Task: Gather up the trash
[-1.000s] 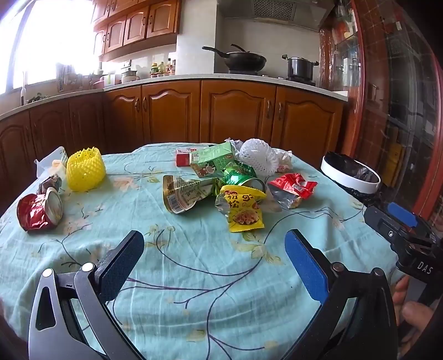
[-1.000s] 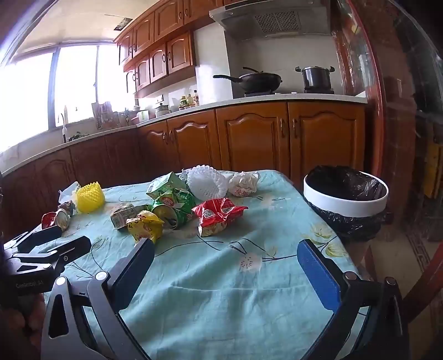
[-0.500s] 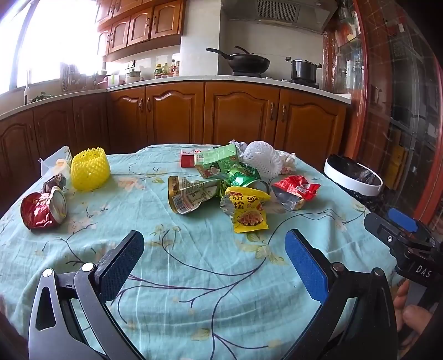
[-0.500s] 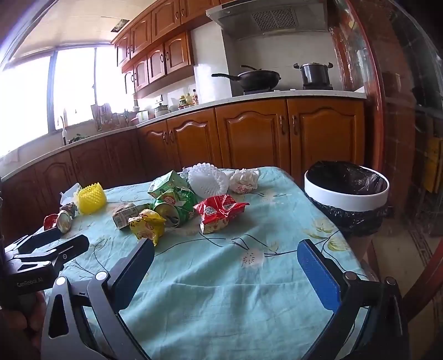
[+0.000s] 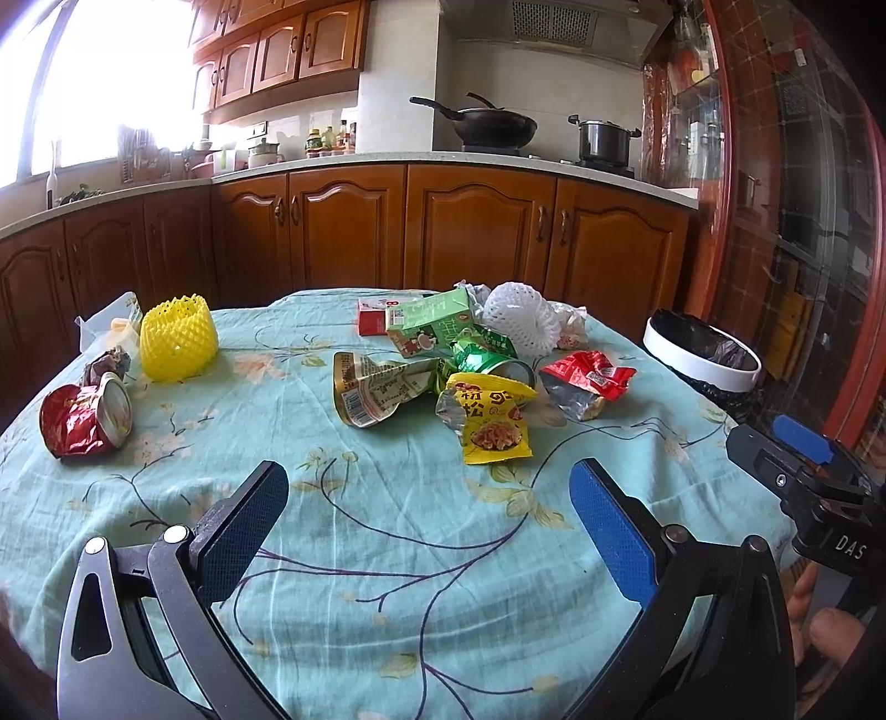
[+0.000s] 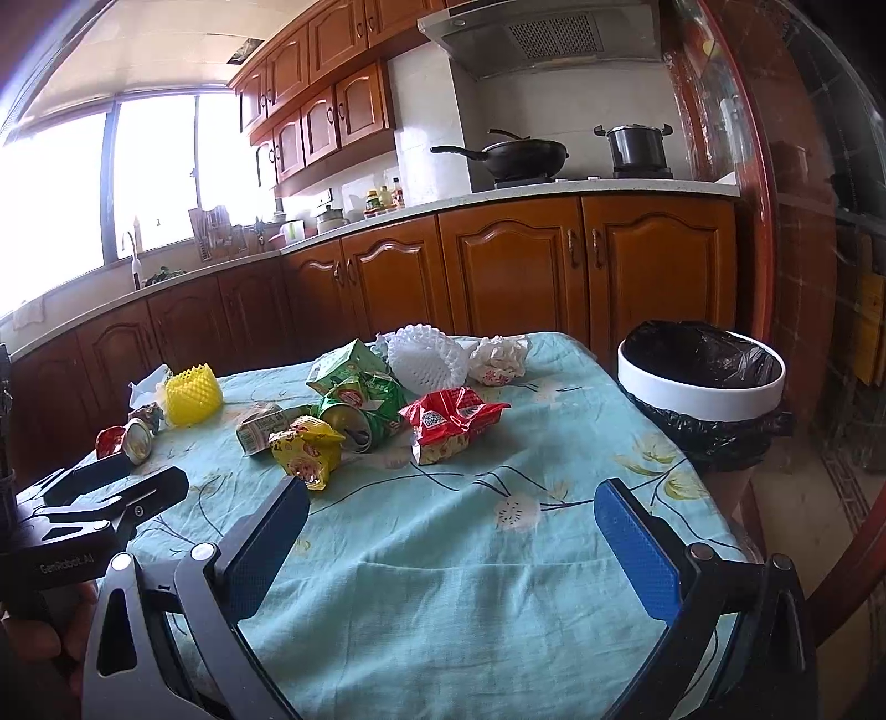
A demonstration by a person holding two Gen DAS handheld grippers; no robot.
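Left wrist: 2 foam nets (image 5: 178, 344), 1 bin (image 5: 699, 359)

daylight floods in thru the window (image 6: 72, 205) at left, blown out to pure white w/ glare on nearby cabinets (image 5: 277, 50). table (image 5: 387, 531) evenly lit, shadows soft. strong fisheye bending + dark vignette at edges; centre sharp, right side dim.
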